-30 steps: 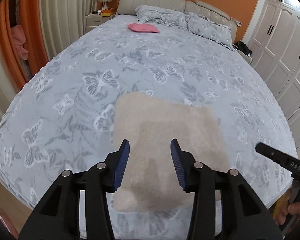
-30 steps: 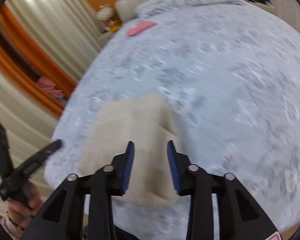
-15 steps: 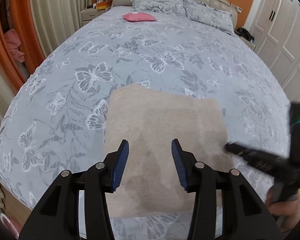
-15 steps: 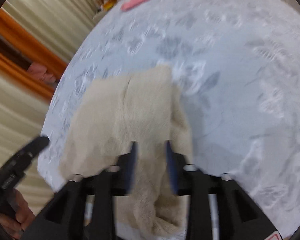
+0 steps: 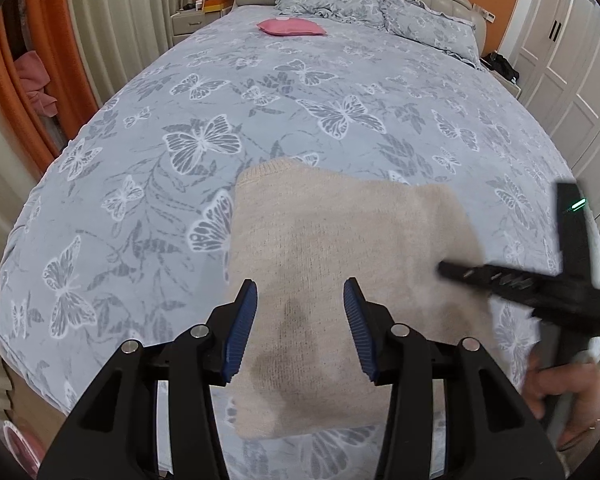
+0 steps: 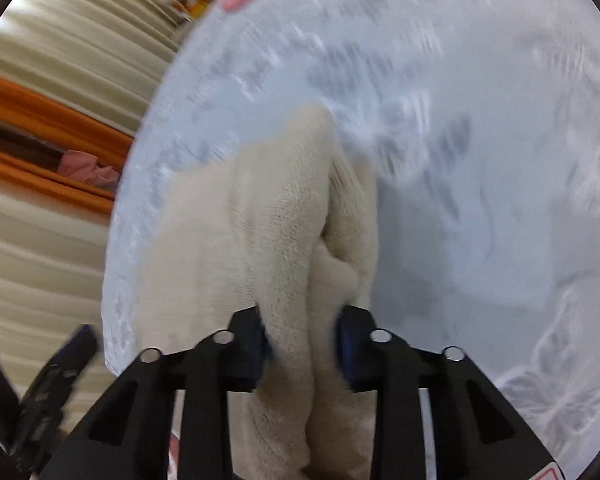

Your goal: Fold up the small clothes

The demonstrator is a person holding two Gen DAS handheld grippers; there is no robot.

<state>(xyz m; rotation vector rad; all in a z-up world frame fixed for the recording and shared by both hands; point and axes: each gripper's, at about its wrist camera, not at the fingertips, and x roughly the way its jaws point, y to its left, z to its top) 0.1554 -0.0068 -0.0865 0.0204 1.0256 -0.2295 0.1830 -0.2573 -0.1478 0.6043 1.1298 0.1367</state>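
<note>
Beige knitted garment (image 5: 340, 280), folded into a rough rectangle, lies near the foot edge of the bed (image 5: 180, 120) on a grey butterfly-print duvet. Left gripper (image 5: 300, 328) hovers above its near half, blue-padded jaws wide apart and holding nothing. Right gripper (image 6: 302, 344) has its jaws around a bunched fold at the garment's right edge (image 6: 284, 232), the fabric filling the gap; motion blur obscures how firmly they press. Pink cushion (image 5: 292, 27) rests near the grey pillows (image 5: 372, 12).
</note>
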